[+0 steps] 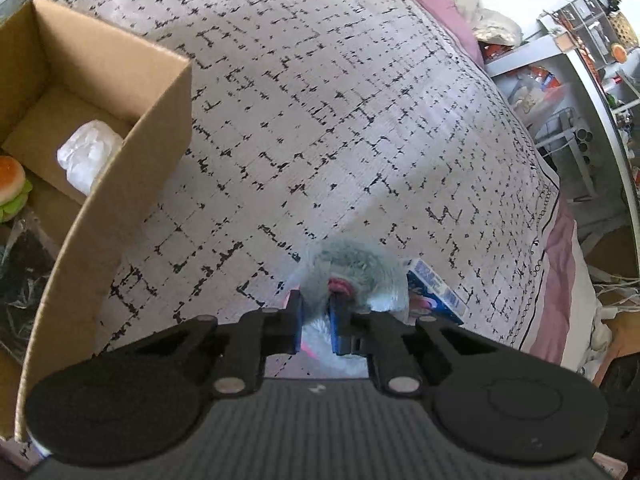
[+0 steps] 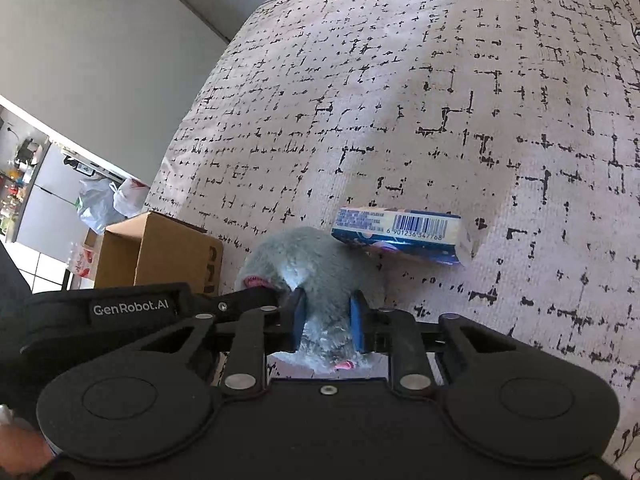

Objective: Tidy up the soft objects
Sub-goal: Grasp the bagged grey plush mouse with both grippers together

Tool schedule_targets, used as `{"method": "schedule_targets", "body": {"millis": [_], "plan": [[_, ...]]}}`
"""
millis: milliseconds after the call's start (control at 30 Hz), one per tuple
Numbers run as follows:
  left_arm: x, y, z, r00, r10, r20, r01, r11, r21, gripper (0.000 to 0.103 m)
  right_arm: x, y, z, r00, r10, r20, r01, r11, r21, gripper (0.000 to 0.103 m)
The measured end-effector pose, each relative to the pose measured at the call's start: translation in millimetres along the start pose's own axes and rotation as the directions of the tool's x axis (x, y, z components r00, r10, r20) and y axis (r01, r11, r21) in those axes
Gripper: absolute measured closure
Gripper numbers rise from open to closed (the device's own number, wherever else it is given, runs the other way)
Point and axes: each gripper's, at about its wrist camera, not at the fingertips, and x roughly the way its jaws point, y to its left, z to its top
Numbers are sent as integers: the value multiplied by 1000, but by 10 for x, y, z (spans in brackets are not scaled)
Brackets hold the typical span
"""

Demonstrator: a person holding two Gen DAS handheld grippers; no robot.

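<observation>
**Both tongs grip one grey plush toy on the bed**

The strap on the left tongs, seen from the right wrist, reads "GenRobot.AI". The blue tissue pack (image 2: 400,236) shows a barcode with the digits 6 901236 347768; its smaller print is too fine to read.

The left tongs (image 1: 316,320) are closed narrow on the grey plush toy (image 1: 356,272), blurred in that view, with a pink patch beside the blue pads. The right tongs (image 2: 327,322) pinch the same toy (image 2: 316,264) around its middle. The toy sits at the near edge of the patterned bedspread (image 1: 340,100), touching the tissue pack (image 1: 438,290) to its right.

Left of the bed stands an open cardboard box (image 1: 132,168), cut off by the frame, holding a white crumpled bag (image 1: 86,156). A toy hamburger (image 1: 12,188) is half out of view.
</observation>
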Motion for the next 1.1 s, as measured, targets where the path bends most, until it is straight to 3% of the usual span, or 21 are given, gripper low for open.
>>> {"method": "schedule_targets", "body": {"millis": [500, 1100], "plan": [[-495, -163, -137, 997, -38, 69, 30, 993, 114, 92, -406, 304, -111, 997, -35, 73, 36, 999, -11, 84], [-1121, -60, -269, 984, -100, 145, 77, 985, 156, 92, -810, 818, -290, 988, -45, 148, 55, 997, -58, 84]]}}
